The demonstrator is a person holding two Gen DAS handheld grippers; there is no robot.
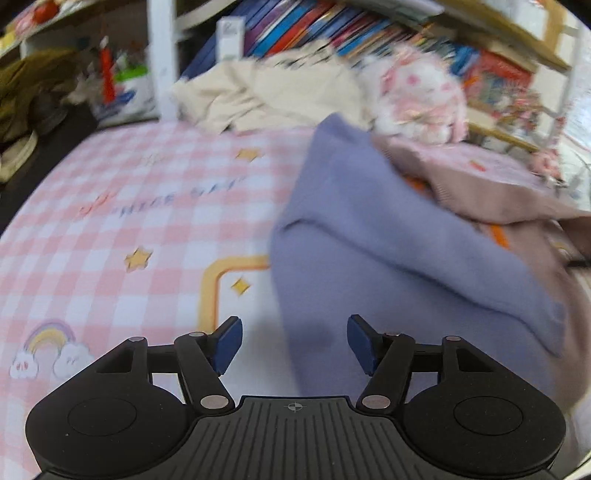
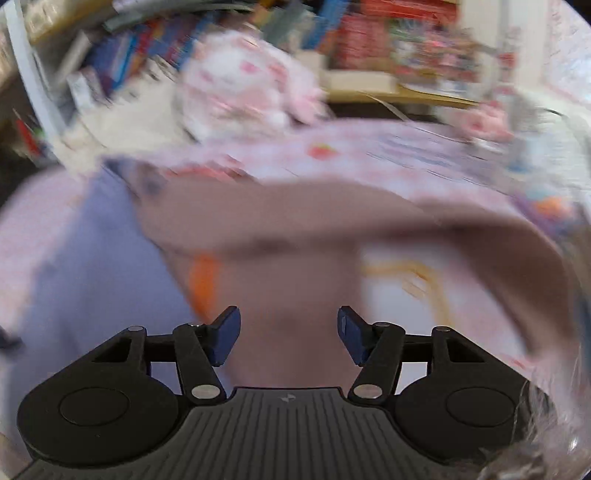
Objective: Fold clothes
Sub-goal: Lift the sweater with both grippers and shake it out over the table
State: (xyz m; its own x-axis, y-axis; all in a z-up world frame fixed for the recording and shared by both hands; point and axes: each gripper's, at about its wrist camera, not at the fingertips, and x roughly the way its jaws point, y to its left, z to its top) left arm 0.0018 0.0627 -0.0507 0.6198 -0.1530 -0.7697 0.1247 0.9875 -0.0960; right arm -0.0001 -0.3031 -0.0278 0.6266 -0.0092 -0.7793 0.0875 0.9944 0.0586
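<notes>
A lavender-blue garment (image 1: 388, 240) lies crumpled on the pink checked bedsheet (image 1: 129, 206), right of centre in the left wrist view. A mauve-pink garment (image 1: 491, 199) with orange marks overlaps its far right side. My left gripper (image 1: 294, 343) is open just above the blue garment's near edge, nothing between its blue pads. In the blurred right wrist view the mauve garment (image 2: 295, 258) fills the middle and the blue one (image 2: 96, 258) lies at the left. My right gripper (image 2: 289, 334) is open over the mauve cloth, its pads apart and holding nothing.
A cream garment (image 1: 266, 92) and a pink-and-white plush heap (image 1: 421, 92) lie at the far edge of the bed. Behind them stand shelves of books (image 1: 325, 26). Dark clothing (image 1: 29, 96) is piled at the far left. The sheet's left half shows bare.
</notes>
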